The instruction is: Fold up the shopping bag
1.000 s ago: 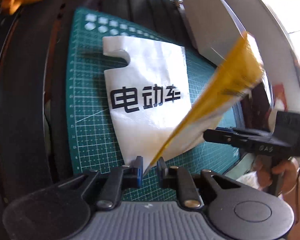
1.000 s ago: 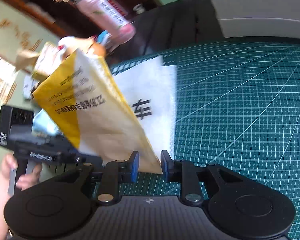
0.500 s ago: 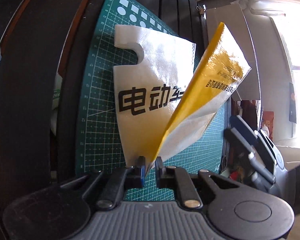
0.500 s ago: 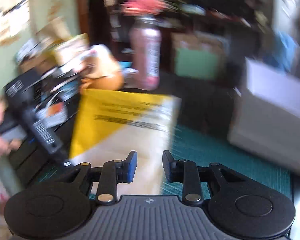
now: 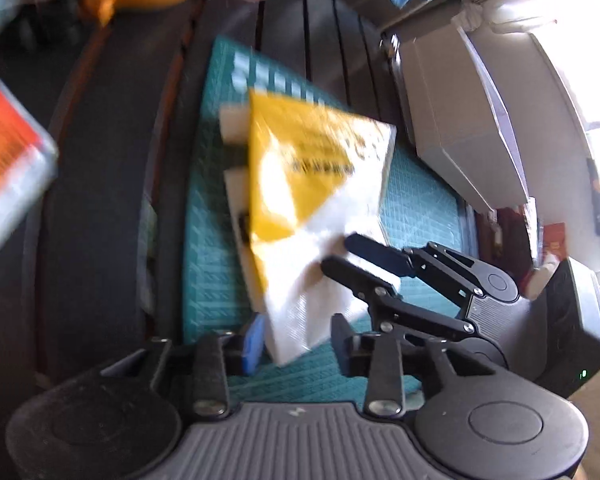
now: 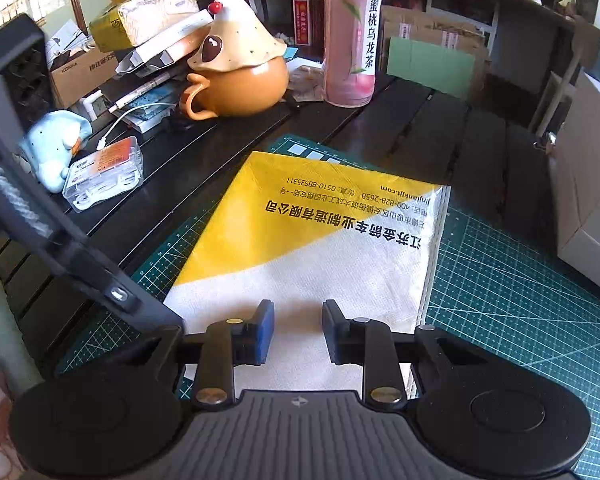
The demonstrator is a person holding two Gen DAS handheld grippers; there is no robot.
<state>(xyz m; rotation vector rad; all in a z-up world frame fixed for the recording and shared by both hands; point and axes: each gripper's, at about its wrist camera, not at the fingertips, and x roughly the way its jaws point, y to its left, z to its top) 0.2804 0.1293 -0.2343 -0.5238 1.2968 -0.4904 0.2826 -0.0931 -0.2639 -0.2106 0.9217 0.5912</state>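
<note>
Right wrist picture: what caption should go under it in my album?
Open right gripper above a folded yellow-and-white shopping bag lying flat on the green cutting mat.

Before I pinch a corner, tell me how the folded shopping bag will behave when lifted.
The shopping bag looks like thin woven fabric, so it probably droops and unfolds rather than staying flat. Being a thin sheet, it is likely very light. On the cutting mat it may slide when pushed.
</note>
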